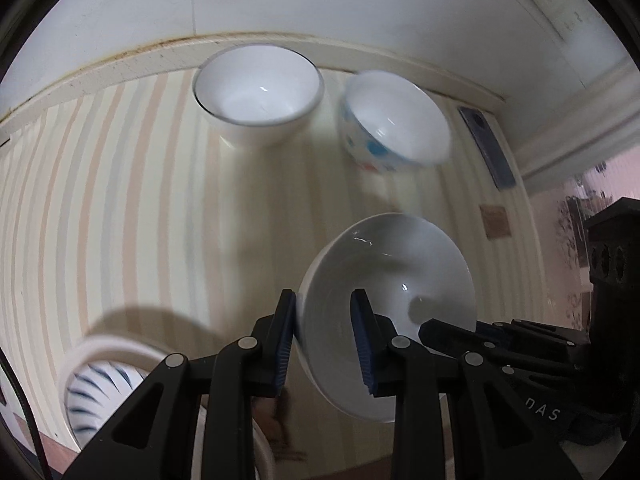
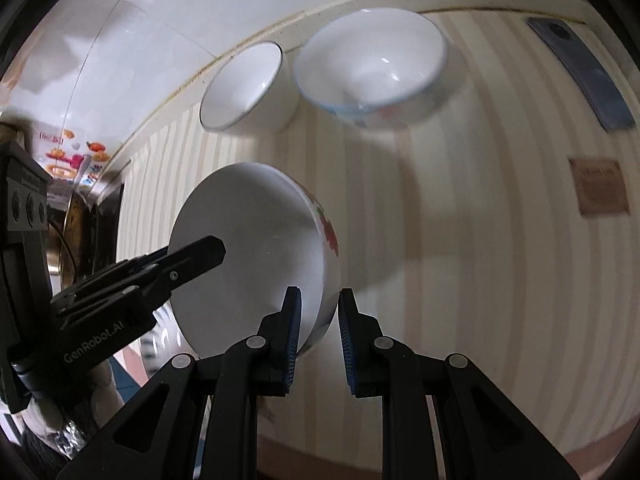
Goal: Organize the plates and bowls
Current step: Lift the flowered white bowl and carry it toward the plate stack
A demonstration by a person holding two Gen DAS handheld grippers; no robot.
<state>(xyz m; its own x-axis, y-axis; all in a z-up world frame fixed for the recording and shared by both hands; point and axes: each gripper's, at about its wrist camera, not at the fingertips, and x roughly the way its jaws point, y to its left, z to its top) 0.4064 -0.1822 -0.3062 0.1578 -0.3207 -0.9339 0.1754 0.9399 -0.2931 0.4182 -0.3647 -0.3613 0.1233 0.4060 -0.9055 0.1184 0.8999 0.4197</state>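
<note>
A white bowl with a red flower on its outside (image 1: 384, 280) (image 2: 256, 264) is held tilted above the striped table. My left gripper (image 1: 324, 340) straddles its left rim, one finger outside and one inside, closed on the wall. My right gripper (image 2: 318, 332) straddles the opposite rim, and a small gap shows at its outer finger. A plain white bowl (image 1: 258, 92) (image 2: 244, 88) and a bowl with blue dots (image 1: 394, 120) (image 2: 372, 68) stand side by side at the back edge.
A plate with blue stripes (image 1: 100, 392) sits at the near left, partly under my left gripper. A dark phone (image 1: 486, 146) (image 2: 580, 76) and a brown coaster (image 1: 495, 222) (image 2: 598, 186) lie on the right. A white wall runs behind the table.
</note>
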